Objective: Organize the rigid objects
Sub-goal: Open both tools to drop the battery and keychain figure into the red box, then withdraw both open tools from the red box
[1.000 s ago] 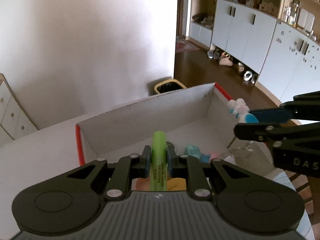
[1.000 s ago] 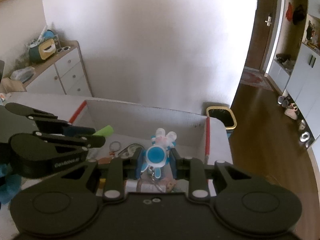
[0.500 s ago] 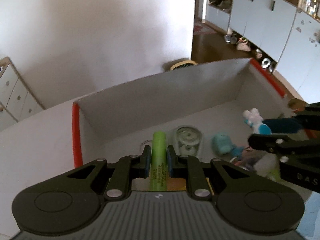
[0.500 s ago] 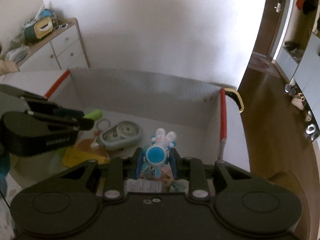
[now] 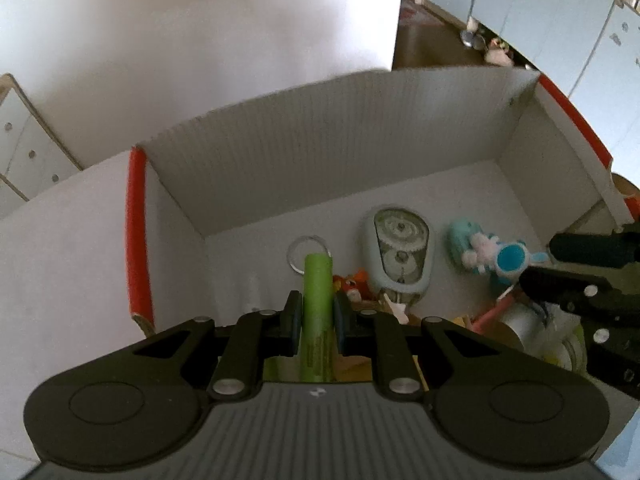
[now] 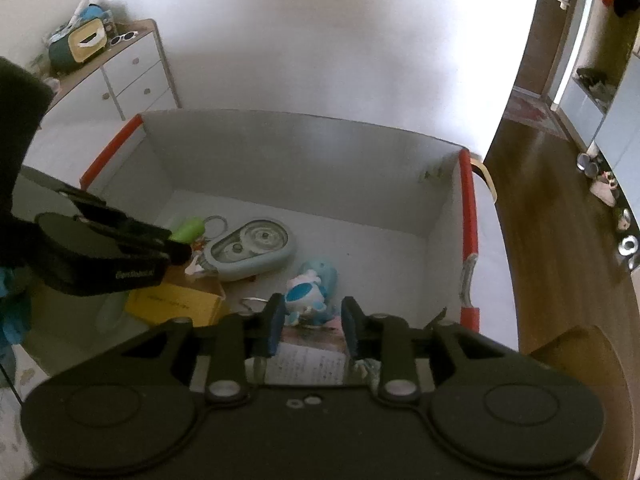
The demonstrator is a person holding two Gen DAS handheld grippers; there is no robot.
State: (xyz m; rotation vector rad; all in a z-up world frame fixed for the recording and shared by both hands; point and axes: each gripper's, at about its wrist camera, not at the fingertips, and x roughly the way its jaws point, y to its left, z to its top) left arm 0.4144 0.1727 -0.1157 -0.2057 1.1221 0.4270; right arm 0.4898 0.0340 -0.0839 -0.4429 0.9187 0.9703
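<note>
My left gripper (image 5: 316, 316) is shut on a green highlighter pen (image 5: 318, 300) and holds it over the left half of the white cardboard box (image 5: 320, 152) with red-taped edges. It also shows in the right wrist view (image 6: 176, 246) with the pen tip (image 6: 188, 229). My right gripper (image 6: 312, 320) is open over the box's right half. The blue and white rabbit keychain (image 6: 306, 294) lies loose just beyond its fingers, leaning on a teal toy (image 6: 326, 274). In the left wrist view the keychain (image 5: 500, 254) sits in front of the right gripper (image 5: 560, 260).
In the box lie a pale blue correction-tape dispenser (image 6: 252, 250), a key ring (image 5: 308, 254), a yellow box (image 6: 176, 302), a small orange figure (image 5: 352, 282) and a tape roll (image 5: 520, 326). A white drawer chest (image 6: 132, 76) stands behind on the left. Wooden floor (image 6: 540, 220) lies to the right.
Both grippers moved forward and down over the box. My right gripper opened and let go of the rabbit keychain, which now lies in the box. The left still holds the pen.
</note>
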